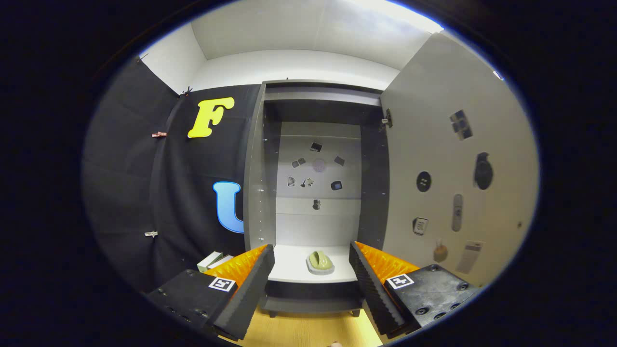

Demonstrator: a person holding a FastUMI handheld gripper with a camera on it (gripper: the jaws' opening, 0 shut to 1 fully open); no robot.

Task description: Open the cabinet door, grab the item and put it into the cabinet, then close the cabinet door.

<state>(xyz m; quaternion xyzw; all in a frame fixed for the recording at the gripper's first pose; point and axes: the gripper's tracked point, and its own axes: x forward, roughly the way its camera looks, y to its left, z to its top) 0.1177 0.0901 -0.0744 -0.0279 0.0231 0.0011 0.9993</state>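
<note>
With the cabinet door [458,168] swung open at right of frame and the green item [320,261] already resting on the cabinet [255,193] shelf at lower centre, beyond the wide-spread, empty gripper [312,270], only closing the door seems left.

one cabinet [270,159], one door [448,159], one green item [320,260], two fingers [250,289]

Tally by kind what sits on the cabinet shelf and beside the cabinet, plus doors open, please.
Green item on the cabinet shelf: 1
Open cabinet door: 1
Boxes beside the cabinet: 2
Total: 4
The gripper fingers are open, short of the shelf.
</note>
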